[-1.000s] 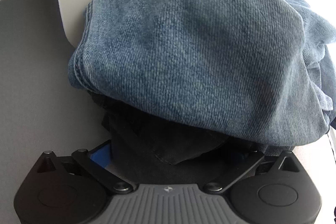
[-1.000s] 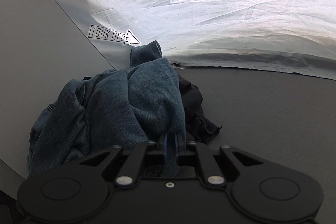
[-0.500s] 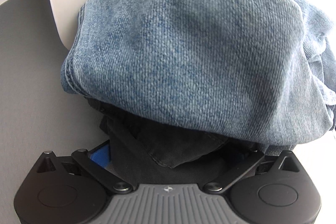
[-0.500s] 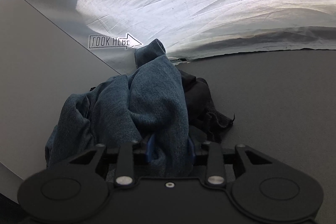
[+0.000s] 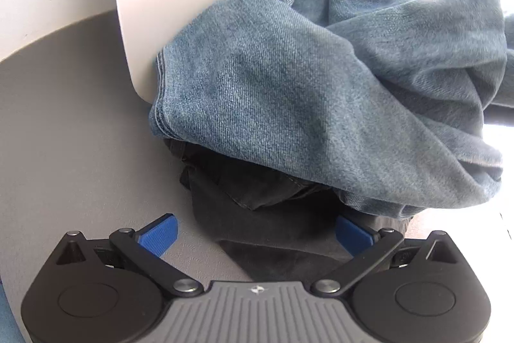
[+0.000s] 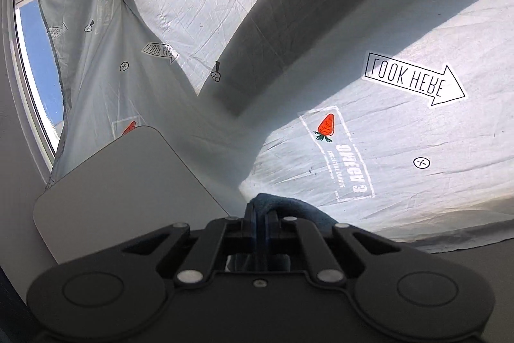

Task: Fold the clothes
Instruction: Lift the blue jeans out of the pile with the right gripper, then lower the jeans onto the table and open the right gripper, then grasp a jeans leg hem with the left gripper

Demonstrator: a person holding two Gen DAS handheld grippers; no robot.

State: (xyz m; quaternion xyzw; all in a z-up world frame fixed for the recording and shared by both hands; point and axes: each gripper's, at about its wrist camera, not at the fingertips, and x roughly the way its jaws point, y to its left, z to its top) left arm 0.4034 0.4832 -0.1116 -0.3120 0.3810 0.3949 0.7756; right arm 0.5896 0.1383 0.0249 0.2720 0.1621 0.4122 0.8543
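Denim jeans (image 5: pixel 305 105) heaped on dark garment (image 5: pixel 273 224), grey table (image 5: pixel 70 130).
My right gripper (image 6: pixel 260 224) pinches a denim fold to lift it; my left gripper (image 5: pixel 257 233) gapes around the dark cloth, ready.

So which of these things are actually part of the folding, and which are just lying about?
Part of the job:
- blue jeans
- dark garment under them
- right gripper, shut on denim
- left gripper, open

Just around:
- white board
- printed sheet
- window
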